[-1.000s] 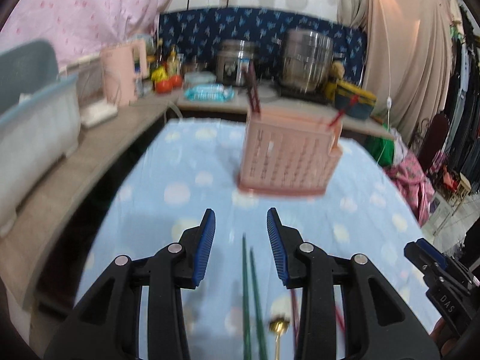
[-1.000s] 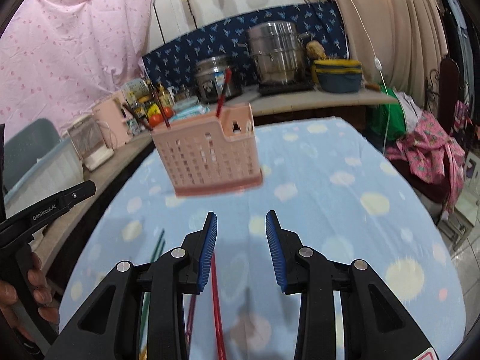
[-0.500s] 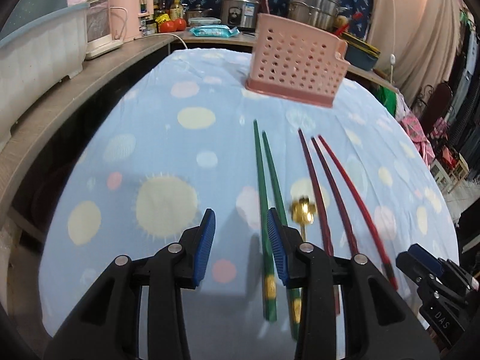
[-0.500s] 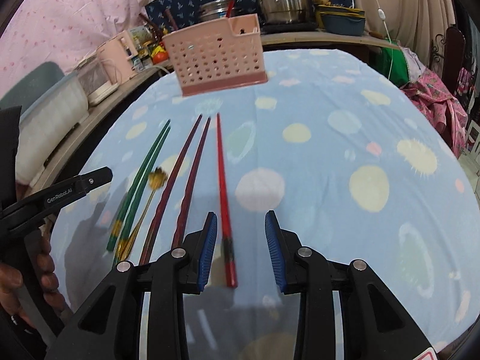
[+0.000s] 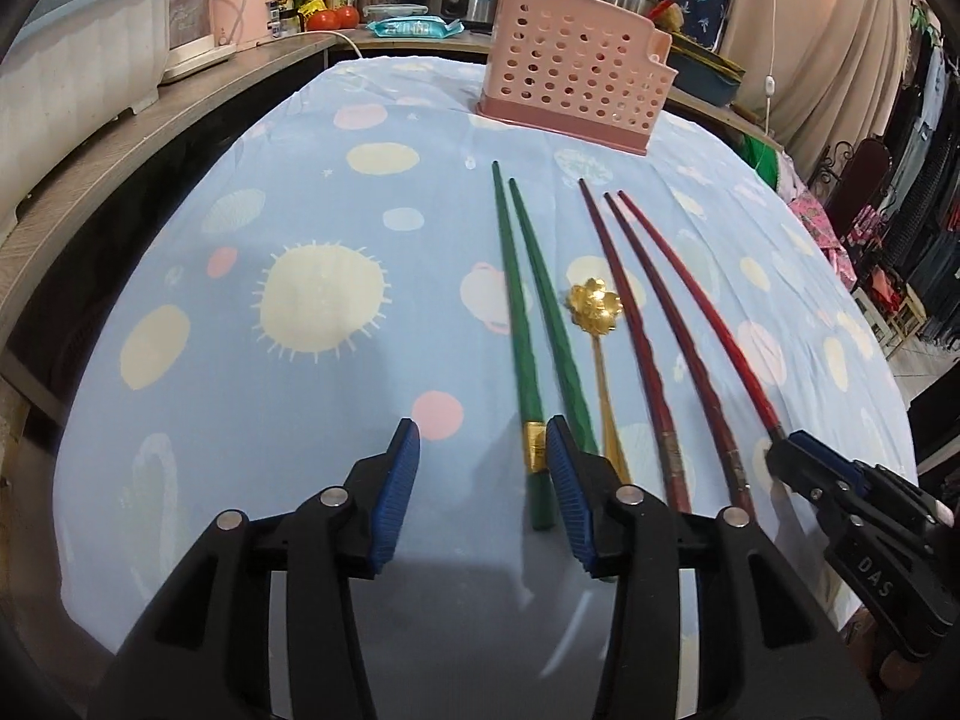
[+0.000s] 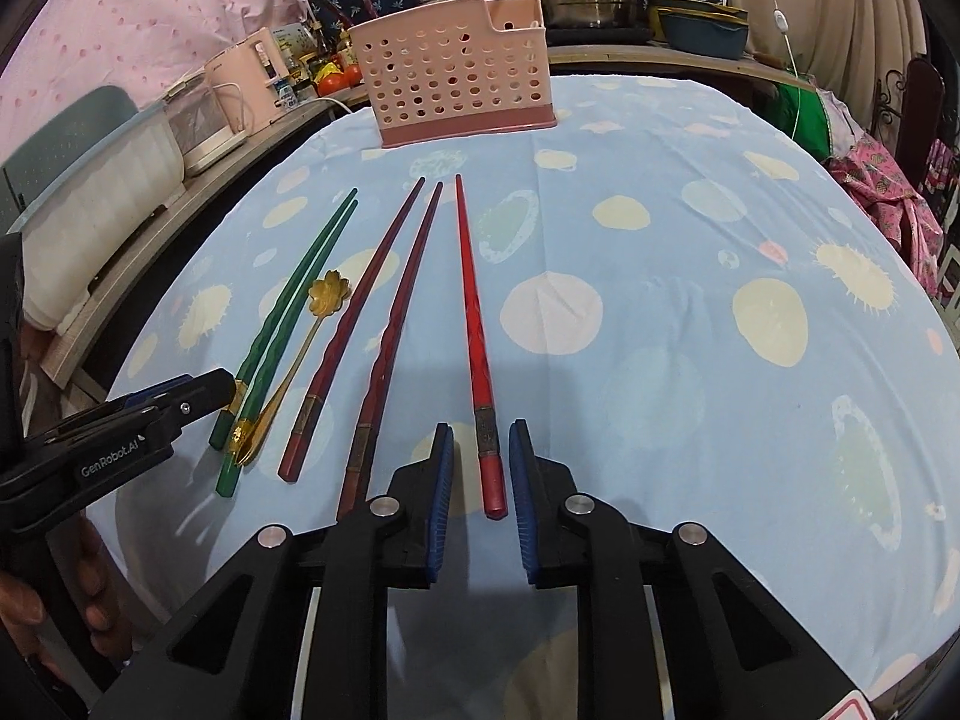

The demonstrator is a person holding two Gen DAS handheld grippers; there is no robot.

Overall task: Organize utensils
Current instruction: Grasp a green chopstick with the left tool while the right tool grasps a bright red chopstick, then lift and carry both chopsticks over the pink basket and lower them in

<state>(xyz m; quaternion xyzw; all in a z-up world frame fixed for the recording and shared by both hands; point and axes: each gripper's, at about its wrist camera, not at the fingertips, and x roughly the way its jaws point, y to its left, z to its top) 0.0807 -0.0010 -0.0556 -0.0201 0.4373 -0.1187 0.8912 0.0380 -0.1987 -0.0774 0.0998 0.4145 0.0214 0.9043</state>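
The bright red chopstick (image 6: pixel 475 354) lies on the blue tablecloth (image 6: pixel 690 312), pointing to 12 o'clock at the pink basket (image 6: pixel 456 90). Your right gripper (image 6: pixel 478 480) is closing around its butt end; contact looks not quite made. Your left gripper (image 5: pixel 480 480) is opening, a green chopstick (image 5: pixel 522 360) just inside its right finger.
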